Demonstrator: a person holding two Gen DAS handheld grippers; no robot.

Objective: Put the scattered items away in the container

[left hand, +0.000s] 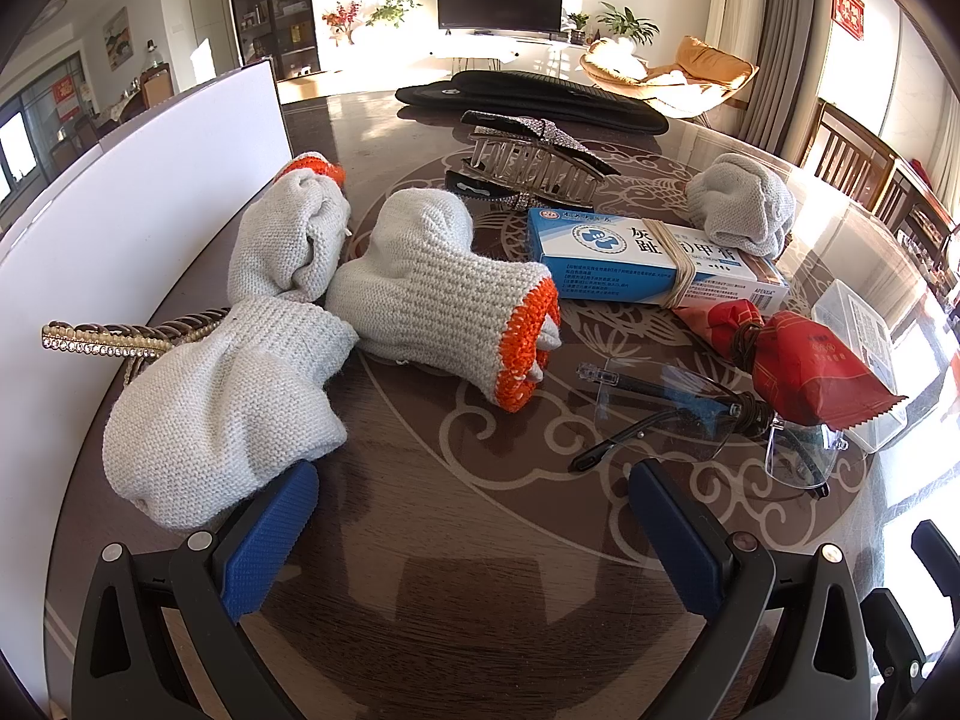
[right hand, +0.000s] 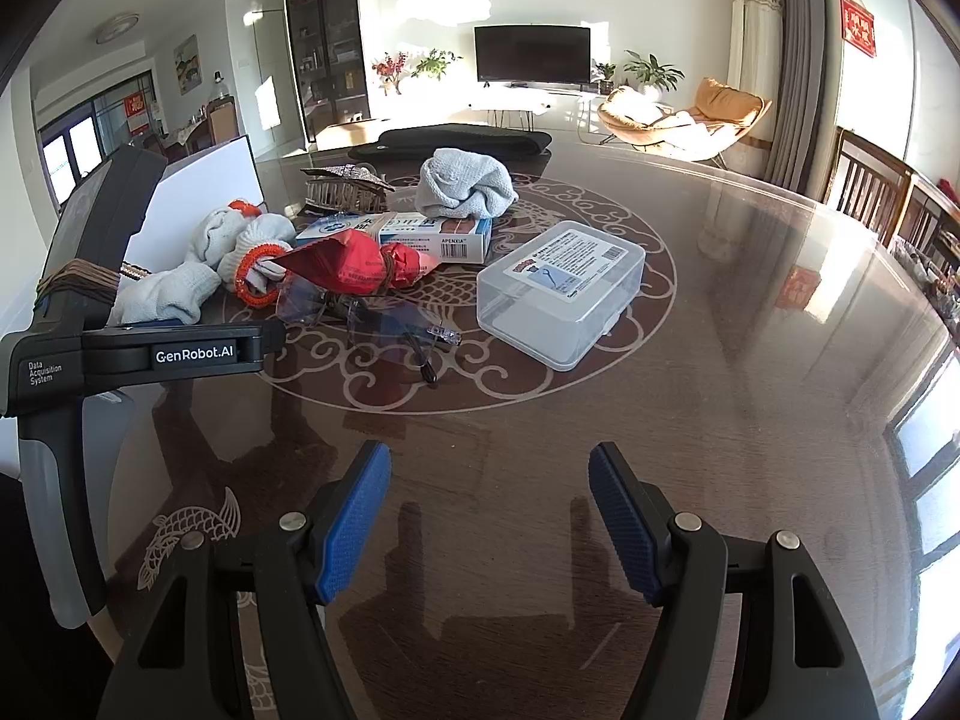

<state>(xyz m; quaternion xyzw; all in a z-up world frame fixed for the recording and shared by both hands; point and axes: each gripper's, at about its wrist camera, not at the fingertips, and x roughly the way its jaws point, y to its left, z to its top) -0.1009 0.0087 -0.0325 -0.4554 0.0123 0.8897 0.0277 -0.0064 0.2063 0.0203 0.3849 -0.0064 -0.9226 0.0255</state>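
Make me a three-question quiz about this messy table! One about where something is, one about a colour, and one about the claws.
1. Where does the red foil packet lie?
A. on the clear glasses
B. inside the clear plastic box
C. on the floor

2. What colour are the cuffs of the grey knitted gloves?
A. green
B. orange
C. purple

3. How does the right claw stand?
A. shut on a glove
B. shut on the box
C. open and empty

Answers: 1 A, the packet rests on top of the glasses' frame. 2 B, orange edging rings the glove opening. 3 C, its blue pads stand apart over the bare brown patterned table.
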